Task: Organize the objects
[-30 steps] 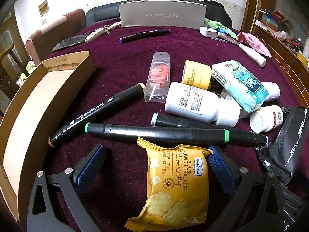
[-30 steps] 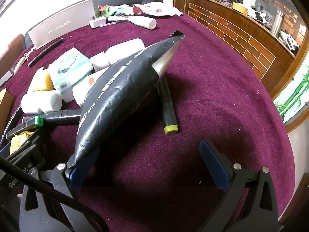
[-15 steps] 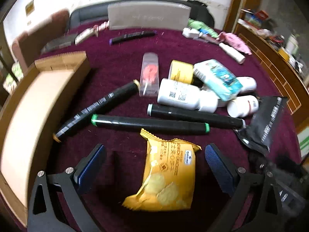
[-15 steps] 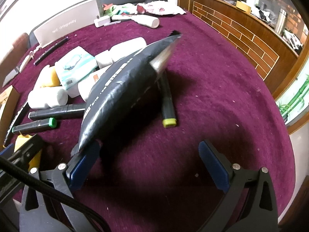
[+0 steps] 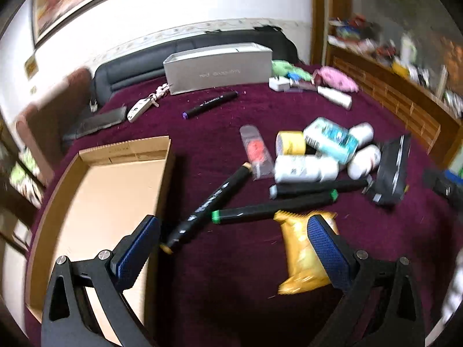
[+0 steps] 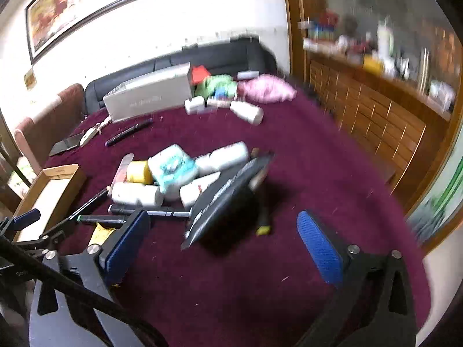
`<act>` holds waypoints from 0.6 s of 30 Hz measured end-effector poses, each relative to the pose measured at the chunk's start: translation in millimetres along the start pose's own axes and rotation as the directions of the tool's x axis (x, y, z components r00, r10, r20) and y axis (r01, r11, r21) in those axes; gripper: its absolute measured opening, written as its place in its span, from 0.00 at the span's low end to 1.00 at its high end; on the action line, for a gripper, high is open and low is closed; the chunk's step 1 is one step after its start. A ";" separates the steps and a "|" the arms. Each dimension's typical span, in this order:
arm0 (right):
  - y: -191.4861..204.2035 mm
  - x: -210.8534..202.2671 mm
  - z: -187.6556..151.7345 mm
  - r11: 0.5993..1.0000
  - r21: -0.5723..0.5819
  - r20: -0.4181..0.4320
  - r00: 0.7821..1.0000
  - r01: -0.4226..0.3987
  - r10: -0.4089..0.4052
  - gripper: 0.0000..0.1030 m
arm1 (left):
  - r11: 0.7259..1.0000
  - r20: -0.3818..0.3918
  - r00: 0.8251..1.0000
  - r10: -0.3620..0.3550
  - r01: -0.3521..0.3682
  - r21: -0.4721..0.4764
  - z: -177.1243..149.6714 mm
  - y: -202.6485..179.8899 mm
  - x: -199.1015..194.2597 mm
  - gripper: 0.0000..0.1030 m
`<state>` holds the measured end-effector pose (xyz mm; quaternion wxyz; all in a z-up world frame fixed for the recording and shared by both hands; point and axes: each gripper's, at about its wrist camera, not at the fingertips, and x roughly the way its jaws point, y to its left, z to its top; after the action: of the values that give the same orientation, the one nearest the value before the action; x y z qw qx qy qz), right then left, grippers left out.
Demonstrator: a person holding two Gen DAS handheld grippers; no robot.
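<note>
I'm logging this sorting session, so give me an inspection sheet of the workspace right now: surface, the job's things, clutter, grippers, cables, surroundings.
Surface: maroon tablecloth, flecked with lint.
Job's things: open cardboard box on the left, nothing seen inside; yellow cracker packet beside the left gripper's right-hand finger; black markers fanned in the middle; white bottles, yellow roll, tissue pack heaped together; black pouch propped at a tilt.
Clutter: grey shoebox, keys, dark wallet, pink cloth at the far edge.
Grippers: left gripper open, holding nothing; right gripper open, holding nothing.
Cables: black cable crossing the right wrist view.
Surroundings: framed picture, dark sofa, wooden cabinet; both views blurred.
</note>
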<state>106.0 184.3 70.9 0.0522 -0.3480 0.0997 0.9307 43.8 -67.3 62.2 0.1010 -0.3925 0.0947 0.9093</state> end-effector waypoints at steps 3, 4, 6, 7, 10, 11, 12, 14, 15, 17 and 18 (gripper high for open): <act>0.3 17.2 -7.1 1.000 0.015 -0.045 0.999 -0.014 0.015 0.99 | 0.995 -0.030 0.999 -0.012 0.015 0.103 -1.9 -2.2 9.9 0.90; 1.4 20.7 -9.0 1.000 0.015 -0.055 0.998 -0.018 0.019 0.99 | 0.992 -0.038 0.999 -0.004 0.009 0.127 -0.5 -4.8 13.8 0.86; 1.9 22.4 -10.9 1.000 0.012 -0.062 0.998 -0.019 0.019 0.99 | 0.983 -0.075 0.997 0.003 0.011 0.184 5.0 -10.5 26.0 0.60; 2.0 24.6 -10.7 1.000 0.015 -0.065 0.998 -0.019 0.019 0.99 | 0.980 -0.092 0.996 -0.001 0.019 0.196 7.7 -11.8 31.1 0.56; -3.8 18.2 -16.7 0.999 0.030 -0.069 0.997 -0.029 0.031 0.99 | 0.976 -0.131 0.990 -0.059 0.085 0.201 12.8 -10.8 43.8 0.46; -5.4 18.1 -18.4 0.999 0.031 -0.072 0.997 -0.029 0.031 0.99 | 0.971 -0.138 0.987 -0.084 0.112 0.210 13.7 -12.2 47.0 0.46; -6.1 20.6 -18.8 0.999 0.033 -0.075 0.997 -0.027 0.030 0.99 | 0.957 -0.158 0.979 -0.131 0.166 0.236 13.1 -16.6 50.7 0.46; -8.8 22.8 -19.6 0.999 0.043 -0.083 0.996 -0.026 0.030 0.99 | 0.930 -0.204 0.968 -0.150 0.208 0.303 7.4 -29.8 58.8 0.46; -9.7 24.7 -19.7 0.998 0.050 -0.089 0.996 -0.027 0.032 0.99 | 0.917 -0.186 0.975 -0.124 0.184 0.354 5.1 -37.5 58.1 0.46; -12.0 28.8 -20.9 0.997 0.068 -0.106 0.993 -0.038 0.045 0.99 | 0.893 -0.195 0.975 -0.106 0.180 0.412 0.9 -49.1 55.0 0.46; -12.5 29.8 -21.4 0.996 0.073 -0.111 0.993 -0.042 0.050 0.99 | 0.879 -0.223 0.963 -0.149 0.232 0.416 -0.9 -54.2 49.1 0.46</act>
<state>99.3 192.5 33.6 0.0371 -0.3953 0.1434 0.9065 25.5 -10.0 20.6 0.2668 -0.4493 0.2666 0.8099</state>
